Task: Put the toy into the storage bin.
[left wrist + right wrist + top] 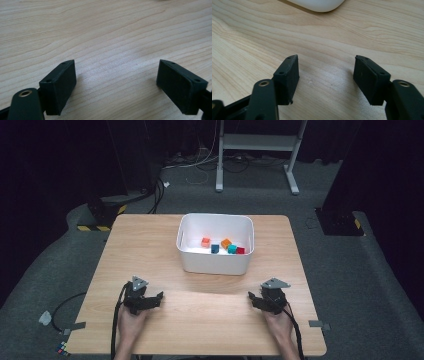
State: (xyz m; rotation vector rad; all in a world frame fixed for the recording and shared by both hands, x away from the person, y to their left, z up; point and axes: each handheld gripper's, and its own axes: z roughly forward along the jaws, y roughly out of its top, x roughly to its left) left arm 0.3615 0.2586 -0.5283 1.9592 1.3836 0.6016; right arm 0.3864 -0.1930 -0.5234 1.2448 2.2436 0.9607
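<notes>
Wooden table under both grippers, bare grain between each pair of pads. Left gripper low over the wood, jaws spread wide, nothing between the fingers, nothing touching them. Right gripper same posture: jaws spread wide, empty, pads clear of any object. Both held in the person's hands near the table's near edge in the high view, left gripper and right gripper well apart, tips turned toward each other.

White bin ahead of the fingers, roughly midway between the two grippers and farther up the table. Rounded white corner of the bin beyond the right fingertips in the right gripper view, apart from them, not touching.

Inside the bin (all lying on its floor): orange-red cube, dark blue cube, orange cube, teal cube, red cube. Last four clustered close, exact contact between them too small to tell. All cubes well beyond both sets of fingers, behind the bin's near wall.
</notes>
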